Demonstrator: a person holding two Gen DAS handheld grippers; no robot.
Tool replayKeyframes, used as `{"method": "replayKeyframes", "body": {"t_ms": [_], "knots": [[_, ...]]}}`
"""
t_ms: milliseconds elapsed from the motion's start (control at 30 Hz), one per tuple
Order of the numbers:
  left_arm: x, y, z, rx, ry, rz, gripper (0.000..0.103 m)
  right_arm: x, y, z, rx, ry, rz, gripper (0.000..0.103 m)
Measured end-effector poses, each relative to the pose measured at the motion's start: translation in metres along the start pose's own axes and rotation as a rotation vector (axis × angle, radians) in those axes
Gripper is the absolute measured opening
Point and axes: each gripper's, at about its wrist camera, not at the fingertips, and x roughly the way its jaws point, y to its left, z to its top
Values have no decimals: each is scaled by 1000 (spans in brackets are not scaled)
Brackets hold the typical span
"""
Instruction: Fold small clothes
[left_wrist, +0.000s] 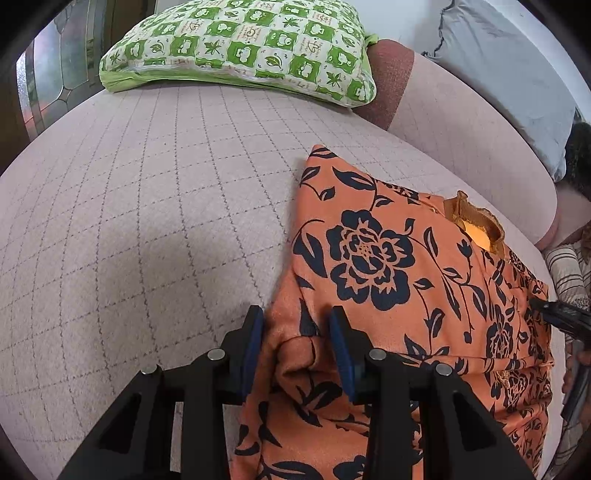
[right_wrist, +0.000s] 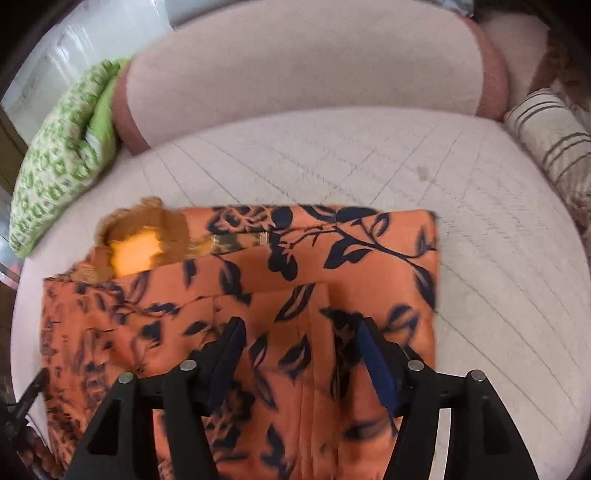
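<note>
Left wrist view: my left gripper (left_wrist: 295, 332) pinches a bunched fold of the orange floral garment (left_wrist: 388, 266) between its 2 blue pads — a firm hold. The garment lies folded on the pink quilted sofa seat (left_wrist: 147, 206). My right gripper (right_wrist: 301, 350) hangs over the same cloth, jaws apart — gripping nothing I can see.

Orange garment (left_wrist: 406, 266), navy, perhaps black, florals

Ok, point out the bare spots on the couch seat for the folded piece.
Widest: the seat between the orange garment and the green pillow. Also a strip between the garment and the striped cushion. Crowded: where both grippers work the garment.
</note>
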Motion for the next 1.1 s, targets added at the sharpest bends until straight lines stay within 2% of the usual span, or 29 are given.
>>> {"method": "replayKeyframes", "body": {"t_ms": [33, 100, 200, 300, 333, 367, 433, 467, 500, 533, 600, 633, 667, 767, 833, 867, 900, 933, 967, 1000, 1033, 1100], "knots": [[2, -1, 0, 1, -1, 4, 38, 7, 5, 2, -33, 11, -6, 28], [3, -2, 1, 5, -3, 9, 37, 7, 14, 2, -81, 3, -26, 10], [5, -3, 1, 0, -2, 14, 37, -23, 44, 1, -222, -109, -76, 9], [6, -4, 2, 1, -6, 18, 39, -57, 47, 0, -224, -280, -145, 10], [6, -4, 2, 4, -8, 21, 39, -55, 41, -1, -203, -304, -179, 11], [7, -5, 2, 10, -11, 26, 39, -39, 35, 0, -184, -259, -186, 14], [7, -7, 1, 27, -15, 31, 39, 8, 18, -7, -138, -94, -158, 17], [8, -7, 1, 32, -13, 30, 39, 20, 13, -13, -123, -69, -142, 18], [8, -6, 2, 28, -13, 26, 39, 15, 11, -16, -115, -110, -137, 23], [8, -5, 2, 20, -11, 21, 39, 8, 10, -18, -89, -134, -136, 32], [7, -4, 4, 7, -9, 20, 39, -11, 8, -24, -58, -159, -133, 41], [6, -3, 4, 1, -12, 21, 39, -22, 13, -24, -62, -188, -140, 50], [3, -2, 5, -3, -25, 23, 39, -34, 16, -26, -66, -224, -136, 52], [-13, -4, 8, -3, -102, 24, 39, -66, 22, -36, -56, -302, -18, 60], [-14, -6, 8, 5, -103, 11, 42, -72, 25, -44, -46, -286, 121, 74], [-8, -9, 6, 30, -71, 29, 45, -63, 21, -48, -23, -238, 192, 74], [1, -10, 5, 49, -31, 58, 46, -53, 17, -53, -6, -189, 223, 74], [10, -10, 3, 64, 16, 84, 47, -27, 8, -57, 20, -97, 206, 73], [9, -9, 2, 69, -4, 84, 48, -6, -4, -60, 62, -15, 185, 70], [4, -9, 4, 65, -16, 86, 48, 2, -15, -66, 120, -2, 207, 67], [-1, -7, 5, 51, -31, 69, 48, -9, -19, -67, 153, -50, 231, 67], [-10, -4, 9, 20, -74, 52, 48, -29, -14, -63, 137, -105, 254, 67]]}}
